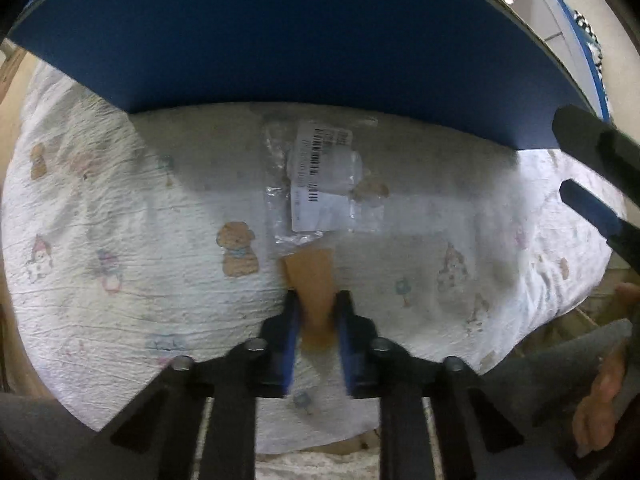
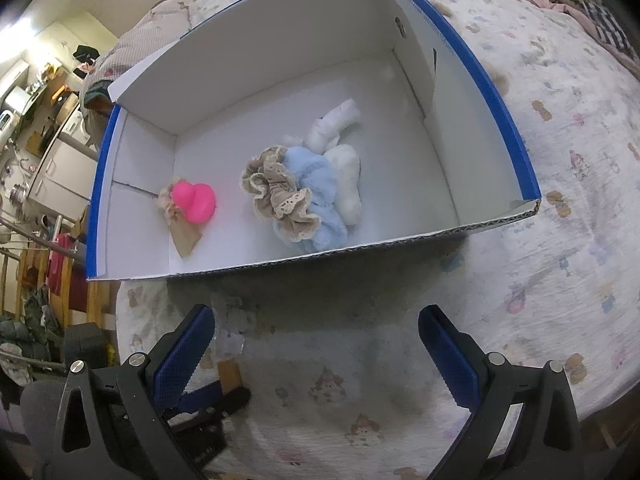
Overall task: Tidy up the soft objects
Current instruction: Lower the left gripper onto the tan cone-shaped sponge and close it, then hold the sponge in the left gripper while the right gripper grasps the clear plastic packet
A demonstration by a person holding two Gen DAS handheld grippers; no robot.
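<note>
Your left gripper (image 1: 316, 316) is pinched on the near end of a tan card tab (image 1: 311, 280) whose clear plastic packet (image 1: 320, 176) lies on the quilt (image 1: 120, 208) just near the blue box (image 2: 480, 80); it looks light, limp and slippery, so keep hold of the stiffer card. Your right gripper (image 2: 316, 344) hangs wide open and empty; the scrunchies (image 2: 296, 188) already sit inside the box.

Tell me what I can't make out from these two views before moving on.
- Clear packet, left wrist view: label print too blurred to read; contents unclear.
- Tan piece in the left tool: its near end is hidden between the fingers.
- Box interior: hidden in the left wrist view by its blue wall.
- White plush, right wrist view: partly covered by the blue plush.
</note>
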